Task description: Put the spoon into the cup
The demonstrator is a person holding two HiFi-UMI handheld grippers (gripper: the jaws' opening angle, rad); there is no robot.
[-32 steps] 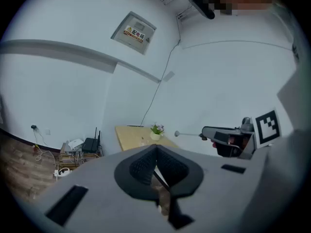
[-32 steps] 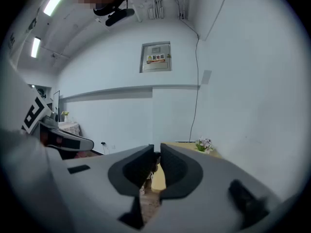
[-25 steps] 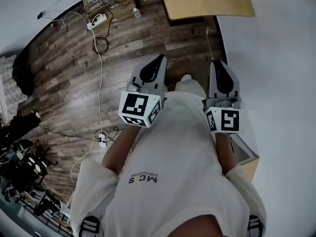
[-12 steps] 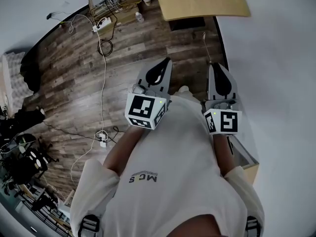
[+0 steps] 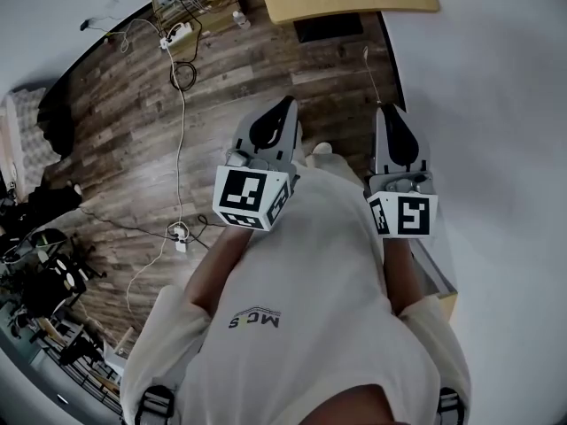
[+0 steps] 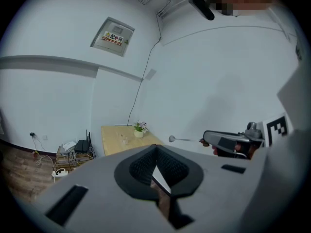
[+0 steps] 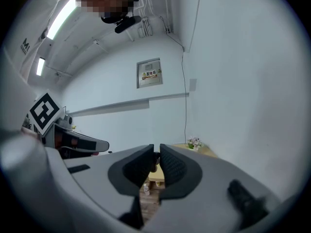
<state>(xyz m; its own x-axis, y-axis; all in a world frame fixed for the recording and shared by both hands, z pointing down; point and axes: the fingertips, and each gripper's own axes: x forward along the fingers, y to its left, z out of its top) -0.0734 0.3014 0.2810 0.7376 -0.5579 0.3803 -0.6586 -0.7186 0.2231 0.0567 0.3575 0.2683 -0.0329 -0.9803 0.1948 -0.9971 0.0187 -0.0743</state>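
Observation:
My right gripper (image 5: 387, 109) is shut on a thin metal spoon (image 5: 368, 71), which sticks out forward past its tips over the wood floor. From the left gripper view the spoon (image 6: 181, 139) shows bowl-first, poking out of the right gripper (image 6: 209, 141). My left gripper (image 5: 287, 104) is held beside it, shut, with nothing between its jaws. Far ahead stands a wooden table (image 6: 112, 141) with a small clear cup (image 6: 125, 140) on it. In the right gripper view a dark bit of the spoon handle (image 7: 154, 161) sits between the pads.
A small flower pot (image 6: 140, 130) stands on the table near the cup. A low shelf with cables and a power strip (image 5: 174, 34) is on the floor at left, and a white cable (image 5: 182, 131) trails across the boards. A white wall (image 5: 496, 104) runs along the right.
The head view has shifted, so the table sits a little further left and higher in the frame. Both grippers stay held out in front, the spoon still in the right one.

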